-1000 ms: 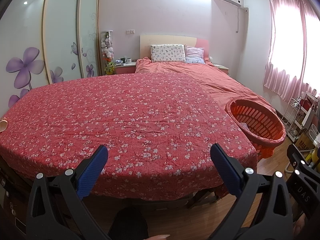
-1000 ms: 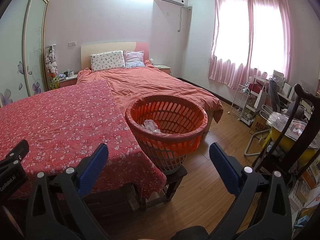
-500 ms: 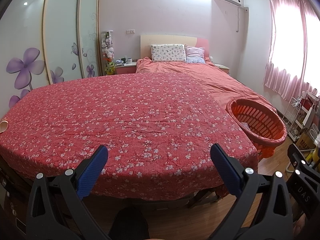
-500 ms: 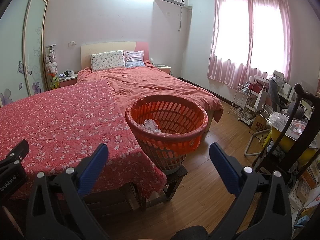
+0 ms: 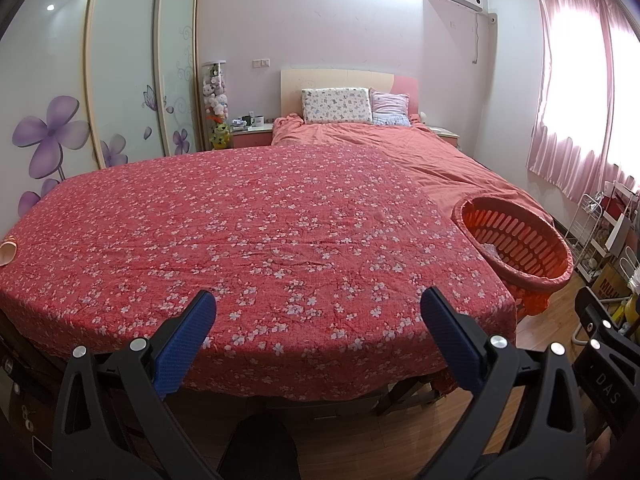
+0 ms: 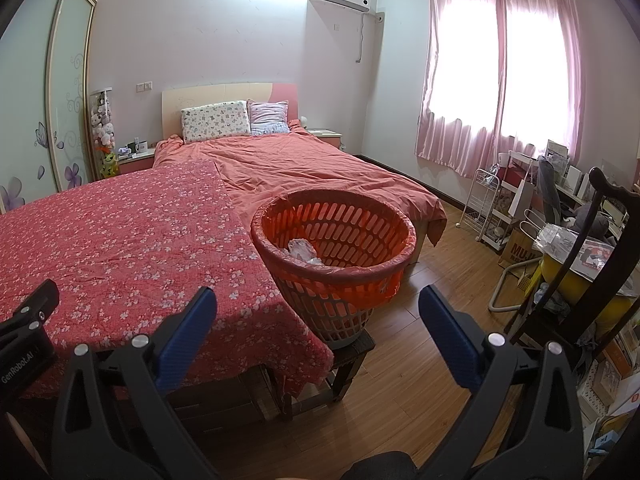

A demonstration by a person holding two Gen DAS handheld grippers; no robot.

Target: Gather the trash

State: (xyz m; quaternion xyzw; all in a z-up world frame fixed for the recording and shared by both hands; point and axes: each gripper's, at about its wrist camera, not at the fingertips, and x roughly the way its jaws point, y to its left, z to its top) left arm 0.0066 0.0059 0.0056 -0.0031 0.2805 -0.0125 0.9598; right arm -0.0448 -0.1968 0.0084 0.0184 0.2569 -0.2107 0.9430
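Note:
An orange slotted basket (image 6: 336, 240) lined with an orange bag stands on a dark stool (image 6: 352, 350) at the table's right corner; crumpled white trash (image 6: 303, 251) lies inside it. In the left wrist view the basket (image 5: 516, 240) sits at the right. A table under a red flowered cloth (image 5: 248, 232) fills that view. My left gripper (image 5: 318, 312) hangs open before the table's near edge, nothing between its blue pads. My right gripper (image 6: 316, 308) is open in front of the basket, empty. A pale pink object (image 5: 7, 252) shows at the cloth's far left edge.
A bed (image 6: 304, 168) with an orange cover lies behind the table. Sliding wardrobe doors (image 5: 120, 80) line the left wall. A white wire cart (image 6: 496, 200), a dark wooden chair (image 6: 588, 272) and clutter crowd the right side. Wooden floor (image 6: 424, 320) lies beside the basket.

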